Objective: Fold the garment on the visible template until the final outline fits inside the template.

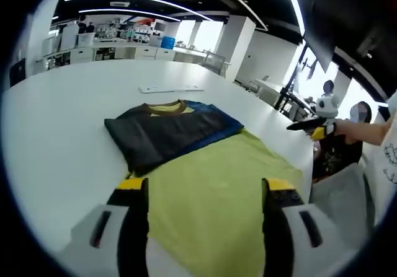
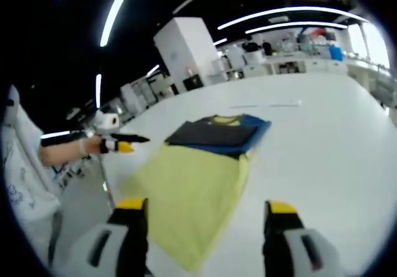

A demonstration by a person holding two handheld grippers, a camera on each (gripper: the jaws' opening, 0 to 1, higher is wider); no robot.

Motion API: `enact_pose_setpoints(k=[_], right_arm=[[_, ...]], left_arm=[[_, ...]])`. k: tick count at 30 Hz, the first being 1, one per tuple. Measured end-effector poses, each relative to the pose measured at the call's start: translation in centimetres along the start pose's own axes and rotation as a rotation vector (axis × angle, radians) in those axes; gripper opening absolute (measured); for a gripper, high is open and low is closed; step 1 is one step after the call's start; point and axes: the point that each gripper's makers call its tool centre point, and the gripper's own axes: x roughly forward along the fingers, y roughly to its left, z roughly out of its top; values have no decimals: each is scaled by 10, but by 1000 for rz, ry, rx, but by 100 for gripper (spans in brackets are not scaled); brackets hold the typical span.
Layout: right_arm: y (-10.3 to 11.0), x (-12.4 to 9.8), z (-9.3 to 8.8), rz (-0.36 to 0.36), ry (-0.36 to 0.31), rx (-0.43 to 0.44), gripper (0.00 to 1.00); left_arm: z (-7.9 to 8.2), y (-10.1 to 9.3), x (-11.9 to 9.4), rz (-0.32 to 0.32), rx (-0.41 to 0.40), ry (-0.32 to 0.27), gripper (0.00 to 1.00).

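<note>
while both tongs, left tongs (image 1: 206, 193) and right tongs (image 2: 207, 216), gape apart holding nothing, the half-folded garment (image 1: 205, 165) lies on the white table (image 1: 68, 134).

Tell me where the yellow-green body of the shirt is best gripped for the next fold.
Probably at the near hem of the shirt, one corner per gripper, coming in low from the near table edge. The hem lies flat and free, while the far end is already covered by the folded dark sleeves. Both grippers' fingers stand apart above it.
</note>
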Motion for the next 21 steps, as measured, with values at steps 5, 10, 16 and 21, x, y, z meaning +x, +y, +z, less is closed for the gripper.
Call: enact_pose_setpoints(k=[5,10,16,21], right_arm=[[3,-3,-25,5,48,22,71],[9,-4,-43,10,82,37,65],[10,-4,-65,6,133,45,58],[12,-6,-74,29,168,65,46]], left_arm=[[-33,0,-28,33,35,71,67],[-56,-3,-48,60,2,95,64],[-83,5,-62,82,-45,141,61],[-97,2,-68,78,-59,178,56]])
